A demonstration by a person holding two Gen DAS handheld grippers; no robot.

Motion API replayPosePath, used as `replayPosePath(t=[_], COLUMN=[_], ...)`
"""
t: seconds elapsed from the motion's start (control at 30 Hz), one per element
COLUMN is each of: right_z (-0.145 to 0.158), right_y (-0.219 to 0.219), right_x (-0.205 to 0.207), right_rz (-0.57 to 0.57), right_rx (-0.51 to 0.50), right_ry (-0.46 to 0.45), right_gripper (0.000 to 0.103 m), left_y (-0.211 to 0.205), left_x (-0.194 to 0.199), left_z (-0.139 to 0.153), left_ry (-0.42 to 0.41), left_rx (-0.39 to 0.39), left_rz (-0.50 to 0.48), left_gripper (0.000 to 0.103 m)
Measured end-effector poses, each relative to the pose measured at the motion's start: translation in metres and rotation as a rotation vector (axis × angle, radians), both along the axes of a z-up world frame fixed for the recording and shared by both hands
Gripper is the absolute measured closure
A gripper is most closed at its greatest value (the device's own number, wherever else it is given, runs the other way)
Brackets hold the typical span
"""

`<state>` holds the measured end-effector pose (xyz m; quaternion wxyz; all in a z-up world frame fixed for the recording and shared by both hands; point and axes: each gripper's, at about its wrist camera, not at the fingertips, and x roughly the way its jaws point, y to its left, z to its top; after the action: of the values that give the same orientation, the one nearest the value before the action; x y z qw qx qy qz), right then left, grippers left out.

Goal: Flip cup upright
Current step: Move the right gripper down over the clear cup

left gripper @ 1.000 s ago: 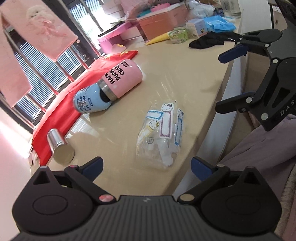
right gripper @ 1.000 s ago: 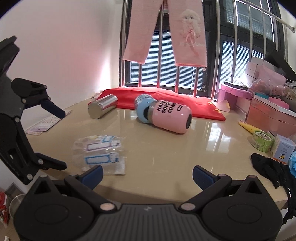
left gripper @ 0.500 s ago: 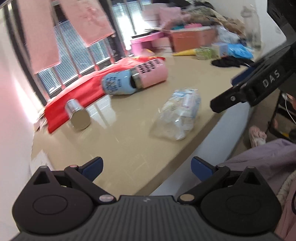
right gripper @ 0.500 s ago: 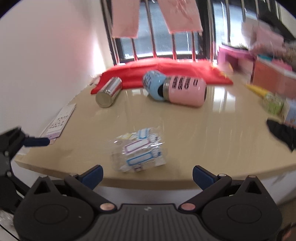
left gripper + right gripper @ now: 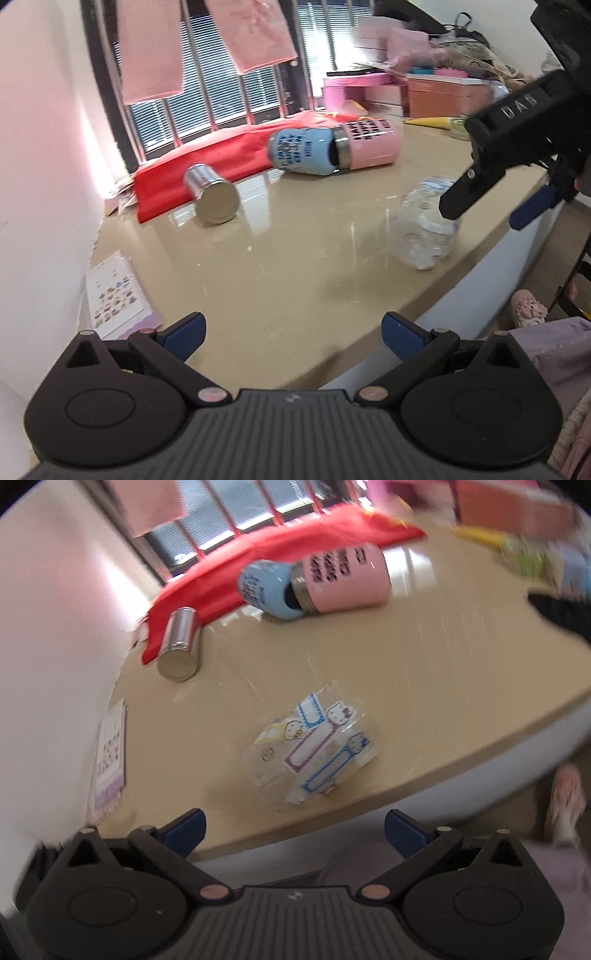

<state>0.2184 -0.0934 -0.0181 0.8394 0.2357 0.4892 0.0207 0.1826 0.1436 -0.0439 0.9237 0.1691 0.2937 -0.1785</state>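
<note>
A pink cup lies on its side on the beige table, its steel rim pushed into the mouth of a blue cup, also on its side. A small steel cup lies on its side to their left. My left gripper is open and empty over the table's near edge. My right gripper is open and empty just off the table edge; it also shows at the right of the left wrist view.
A clear bag of sticker labels lies near the front edge. A red cloth lies under the window bars. A sticker sheet lies at the left wall. Boxes crowd the far right.
Both grippers have swung left and the right one has tilted down toward the table. The cups and the bag have not moved.
</note>
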Motion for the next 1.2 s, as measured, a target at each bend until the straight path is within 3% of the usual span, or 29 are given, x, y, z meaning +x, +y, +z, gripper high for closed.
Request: replayPosePath(t=[0.23,0.4,0.53,0.63,0.73,1.07,1.2], right_z=[-0.009,-0.024,-0.03,-0.032,-0.032,-0.02,-0.018], right_y=[0.011,0.01,0.007,0.009,0.016,0.046,0.06], right_x=[0.034,0.055,0.073,0.081,0.09,0.114,0.119], right_rz=[-0.12,-0.215,-0.23,-0.187,-0.064,0.685,0.876], right_rx=[0.089,0.09,0.062,0.04,-0.016,-0.341,-0.417], right_ry=[0.143,0.227,0.258,0.265,0.258,0.26,0.248], right_gripper=[0.0,0.0,0.0,0.021,0.029,0.031,0.031], left_y=[0.012,0.018,0.02,0.021,0.022,0.012,0.009], left_x=[0.003,0.008,0.015,0.019,0.023,0.028,0.034], left_z=[0.004,0.001,-0.003,-0.006,-0.008,-0.009,-0.008], left_ry=[-0.015,-0.006,0.008,0.022,0.035,0.075,0.113], left_rx=[-0.021,-0.036,-0.04,-0.042,-0.043,-0.067,-0.106], left_rz=[0.016,0.025,0.031,0.041,0.053,0.039,0.074], left_gripper=[0.0,0.0,0.0,0.0,0.0,0.0,0.0])
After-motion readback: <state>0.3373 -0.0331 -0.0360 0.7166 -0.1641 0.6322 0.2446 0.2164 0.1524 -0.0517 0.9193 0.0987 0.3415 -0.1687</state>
